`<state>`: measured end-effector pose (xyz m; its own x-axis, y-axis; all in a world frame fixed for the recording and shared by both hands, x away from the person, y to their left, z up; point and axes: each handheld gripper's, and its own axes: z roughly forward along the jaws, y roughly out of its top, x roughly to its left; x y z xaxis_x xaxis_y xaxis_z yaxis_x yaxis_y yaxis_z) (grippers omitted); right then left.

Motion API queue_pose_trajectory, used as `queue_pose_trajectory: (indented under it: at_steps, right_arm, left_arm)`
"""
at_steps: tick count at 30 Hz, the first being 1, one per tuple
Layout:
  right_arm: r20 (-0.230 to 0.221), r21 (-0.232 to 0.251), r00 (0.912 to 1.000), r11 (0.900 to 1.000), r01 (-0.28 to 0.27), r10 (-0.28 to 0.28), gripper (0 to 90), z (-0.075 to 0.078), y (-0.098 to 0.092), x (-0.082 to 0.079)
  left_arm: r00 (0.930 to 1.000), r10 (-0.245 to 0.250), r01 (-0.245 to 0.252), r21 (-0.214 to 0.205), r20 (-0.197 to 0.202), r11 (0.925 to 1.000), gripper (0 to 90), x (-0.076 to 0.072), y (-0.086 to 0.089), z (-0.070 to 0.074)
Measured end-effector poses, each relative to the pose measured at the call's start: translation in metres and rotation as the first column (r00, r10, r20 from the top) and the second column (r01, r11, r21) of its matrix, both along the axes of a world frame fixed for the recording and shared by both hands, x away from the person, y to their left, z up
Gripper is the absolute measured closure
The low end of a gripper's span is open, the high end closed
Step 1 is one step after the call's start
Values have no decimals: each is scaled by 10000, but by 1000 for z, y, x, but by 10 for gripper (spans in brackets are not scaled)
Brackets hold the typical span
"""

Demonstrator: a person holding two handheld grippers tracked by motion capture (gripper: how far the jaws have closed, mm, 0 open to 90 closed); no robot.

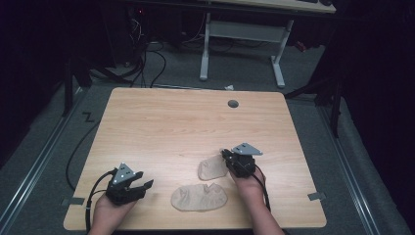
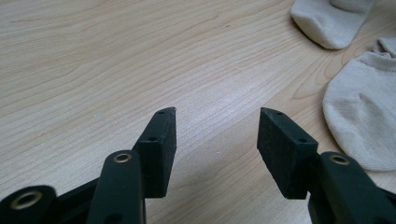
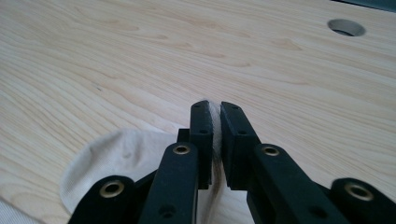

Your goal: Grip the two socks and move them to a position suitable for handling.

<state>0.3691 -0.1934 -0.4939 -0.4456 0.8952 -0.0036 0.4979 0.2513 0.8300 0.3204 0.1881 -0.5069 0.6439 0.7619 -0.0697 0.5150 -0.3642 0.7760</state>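
Two beige ankle socks lie on the wooden table. My right gripper is shut on an edge of the farther sock; in the right gripper view a thin fold of fabric is pinched between the pads of that gripper, and the rest of the sock trails below left. The nearer sock lies flat near the front edge. My left gripper rests low at the front left, open and holding nothing. In the left gripper view the gripper points at bare wood, with the nearer sock to its right and the farther sock beyond.
A round cable hole sits near the table's far edge, also seen in the right gripper view as the hole. Behind the table stand a white desk frame and loose cables on the floor.
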Motion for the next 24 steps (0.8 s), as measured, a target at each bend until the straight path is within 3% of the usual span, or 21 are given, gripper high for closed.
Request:
queue_pose_trajectory:
  at_steps: [6,9,11,15,18,19,24]
  right_arm:
    - [-31,-60,9992,9992,398,-398,814,-5,-24,-12]
    - [-102,-162,9977,9977,663,-665,755,-9,-38,-17]
    - [129,-331,9939,9934,1100,-1096,706,-7,-49,-23]
    - [442,-455,9947,9944,949,-929,707,-1,-49,-24]
    - [24,-924,9993,9950,380,-379,758,-8,-42,-19]
    - [-438,-1297,9988,9914,182,-240,790,-16,-40,-13]
    - [-863,-1326,9958,9910,177,-293,828,-24,-45,-9]
  left_arm:
    - [10000,-15,15,3,-36,10000,476,0,-1,0]
    - [10000,-46,46,20,-49,10000,474,-1,-2,0]
    - [10000,-64,64,43,-31,10000,474,-1,-2,0]
    - [9999,-57,58,116,-83,9999,474,0,-4,-1]
    - [10000,-79,80,166,-47,9998,474,0,-6,-2]
    - [10000,-83,83,198,-7,9998,474,-1,-6,-1]
    - [10000,-82,83,222,-38,9997,474,-1,-4,-2]
